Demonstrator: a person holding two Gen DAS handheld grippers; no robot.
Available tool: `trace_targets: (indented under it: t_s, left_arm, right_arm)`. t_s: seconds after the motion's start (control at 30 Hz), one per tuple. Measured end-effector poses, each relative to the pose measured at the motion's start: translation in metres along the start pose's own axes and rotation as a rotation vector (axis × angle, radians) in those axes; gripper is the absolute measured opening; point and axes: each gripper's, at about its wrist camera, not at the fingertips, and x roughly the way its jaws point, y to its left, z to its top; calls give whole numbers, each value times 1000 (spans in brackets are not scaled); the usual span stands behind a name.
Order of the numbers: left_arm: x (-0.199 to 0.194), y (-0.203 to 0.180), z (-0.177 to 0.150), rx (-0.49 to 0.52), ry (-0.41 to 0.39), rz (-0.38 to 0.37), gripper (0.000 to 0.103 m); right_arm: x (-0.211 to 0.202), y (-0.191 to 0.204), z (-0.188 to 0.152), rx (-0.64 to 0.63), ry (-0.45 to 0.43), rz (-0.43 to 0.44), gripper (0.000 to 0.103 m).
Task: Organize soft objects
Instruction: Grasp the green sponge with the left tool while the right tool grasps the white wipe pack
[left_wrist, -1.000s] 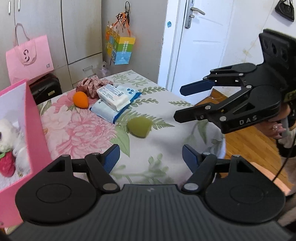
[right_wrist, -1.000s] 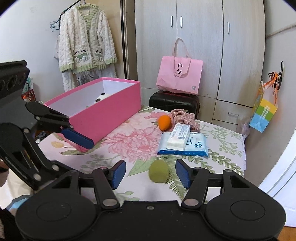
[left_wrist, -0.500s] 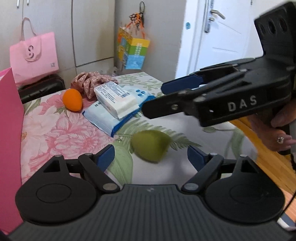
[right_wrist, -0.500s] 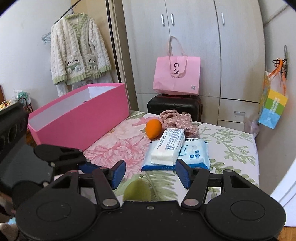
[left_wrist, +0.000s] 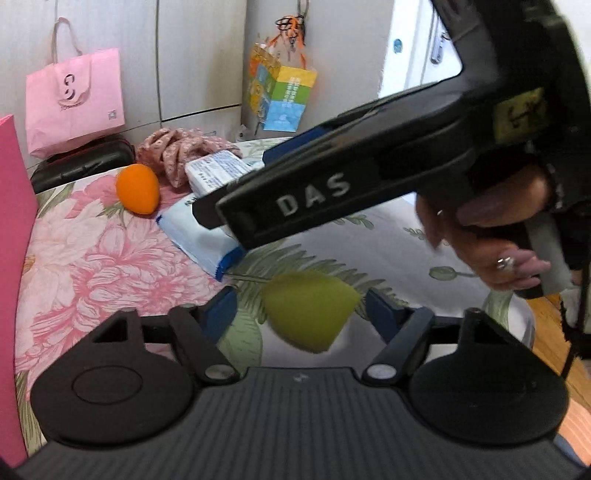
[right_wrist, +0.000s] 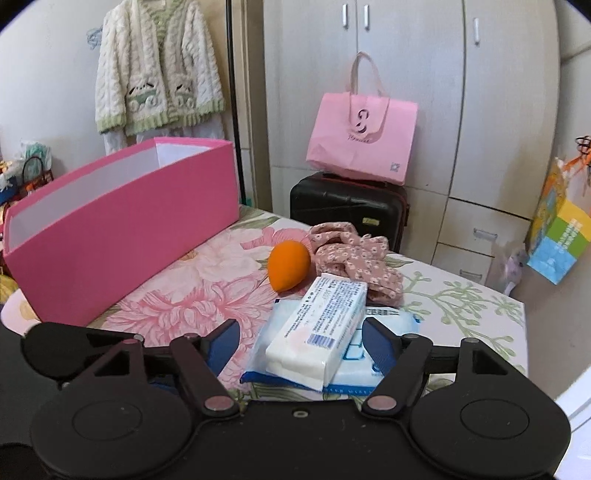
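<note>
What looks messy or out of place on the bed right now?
The white tissue pack lies skewed across the blue wipes pack instead of squared up, and the floral scrunchie sits crumpled behind them beside the orange sponge. Nothing looks spilled or damaged.

Both wrist cameras looked steeply down at the floral table (left_wrist: 92, 258), close; each saw the orange sponge (right_wrist: 289, 265) toward 12 o'clock.

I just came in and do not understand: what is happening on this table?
A person is tidying soft things with two hand-held grippers. The left gripper has its jaws, just narrowed, around a green egg-shaped sponge, not yet pressing it. The right gripper, jaws just widened, reaches for the white tissue pack.
</note>
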Motion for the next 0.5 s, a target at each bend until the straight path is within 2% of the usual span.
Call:
trace_targets:
  t_s: [0.17, 0.23, 0.27, 0.5]
  left_arm:
    - [-2, 2, 0, -8, -6, -23, 50]
    - [-4, 3, -1, -19, -8, -27, 49]
    - [-5, 4, -2, -20, -10, -30, 49]
    - [-13, 15, -4, -77, -13, -49, 48]
  right_arm:
    - [22, -3, 2, 0, 46, -14, 74]
    - [26, -3, 0, -7, 49, -34, 68]
    - [26, -3, -1, -17, 45, -45, 62]
    - [13, 5, -9, -41, 24, -97, 46]
